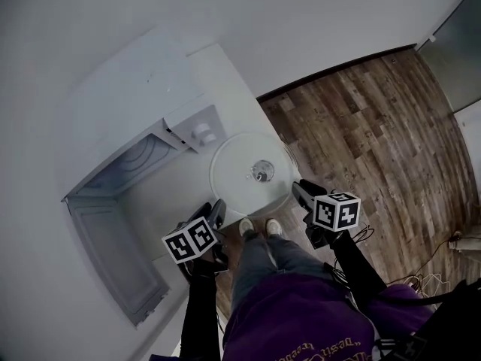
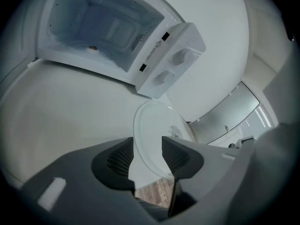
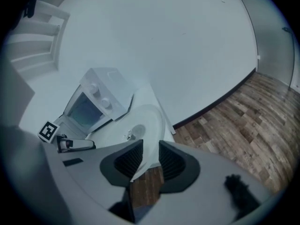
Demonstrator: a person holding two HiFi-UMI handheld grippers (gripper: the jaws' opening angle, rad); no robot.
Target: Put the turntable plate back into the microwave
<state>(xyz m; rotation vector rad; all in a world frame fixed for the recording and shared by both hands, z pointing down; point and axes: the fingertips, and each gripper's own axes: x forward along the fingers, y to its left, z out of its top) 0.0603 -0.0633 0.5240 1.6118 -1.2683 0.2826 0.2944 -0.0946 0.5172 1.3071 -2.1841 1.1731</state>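
The round glass turntable plate [image 1: 233, 175] lies flat on the white counter [image 1: 169, 209], at its right corner, in front of the microwave [image 1: 139, 164]. The microwave's door [image 1: 120, 273] hangs wide open and its cavity is bare. My left gripper [image 1: 216, 207] sits at the plate's near left rim and my right gripper [image 1: 299, 189] at its near right rim. In the left gripper view the jaws [image 2: 147, 153] stand apart with the plate [image 2: 152, 130] just beyond them. In the right gripper view the jaws [image 3: 151, 156] are also apart, framing the plate's edge [image 3: 151, 118]. Neither gripper presses on anything.
The microwave's control panel with two knobs [image 1: 203, 132] faces the plate. The counter ends just right of the plate, above dark wooden floor [image 1: 376, 119]. The person's shoes [image 1: 259, 228] stand below the plate's near edge. Cables [image 1: 428, 280] lie on the floor at right.
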